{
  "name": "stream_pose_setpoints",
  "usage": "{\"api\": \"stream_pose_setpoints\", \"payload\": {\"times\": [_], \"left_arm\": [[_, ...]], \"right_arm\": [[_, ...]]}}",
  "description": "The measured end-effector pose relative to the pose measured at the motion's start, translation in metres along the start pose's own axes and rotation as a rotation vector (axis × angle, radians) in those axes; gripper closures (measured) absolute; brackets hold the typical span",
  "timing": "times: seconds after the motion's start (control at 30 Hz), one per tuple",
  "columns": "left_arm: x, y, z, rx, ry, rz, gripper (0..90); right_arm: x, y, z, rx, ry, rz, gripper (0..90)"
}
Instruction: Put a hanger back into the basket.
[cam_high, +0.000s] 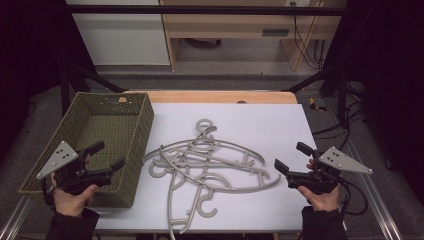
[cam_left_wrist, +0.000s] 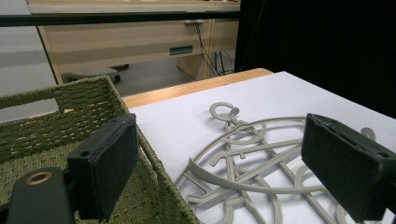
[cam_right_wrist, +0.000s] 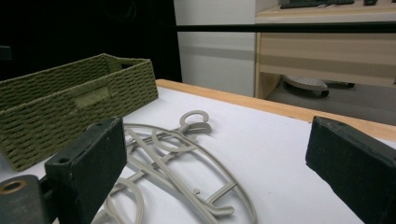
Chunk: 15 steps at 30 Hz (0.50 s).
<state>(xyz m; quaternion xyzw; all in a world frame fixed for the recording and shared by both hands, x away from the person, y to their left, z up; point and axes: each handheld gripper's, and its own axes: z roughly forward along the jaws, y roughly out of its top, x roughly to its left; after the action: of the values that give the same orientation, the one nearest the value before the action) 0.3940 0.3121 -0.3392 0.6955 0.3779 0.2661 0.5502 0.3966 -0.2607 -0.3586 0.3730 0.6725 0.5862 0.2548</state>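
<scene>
A tangled pile of grey plastic clothes hangers lies in the middle of the white tabletop, their hooks pointing several ways; one hook curls at the far end of the pile, others at the near end. Just beside the pile, on its left, stands an olive woven basket, rectangular, with a cut-out handle in its far wall.

The left tongs hover over the basket's near right corner, held in the person's left hand. Their jaws stand spread wide with nothing between them; in the left gripper view the hangers lie beyond the gap and the basket rim runs beneath the left jaw.

The right tongs hang just beside the pile's right edge, apart from the hangers, in the right hand. Their jaws are also spread and empty; the right gripper view looks across the hangers toward the basket.
</scene>
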Motion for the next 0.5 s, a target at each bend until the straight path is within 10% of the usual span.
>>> {"api": "stream_pose_setpoints", "payload": {"times": [0.5], "left_arm": [[-0.037,0.002,0.029,0.112,-0.09,0.131,11.1]], "right_arm": [[0.007,-0.002,0.01,0.05,0.035,-0.025,5.6]]}}
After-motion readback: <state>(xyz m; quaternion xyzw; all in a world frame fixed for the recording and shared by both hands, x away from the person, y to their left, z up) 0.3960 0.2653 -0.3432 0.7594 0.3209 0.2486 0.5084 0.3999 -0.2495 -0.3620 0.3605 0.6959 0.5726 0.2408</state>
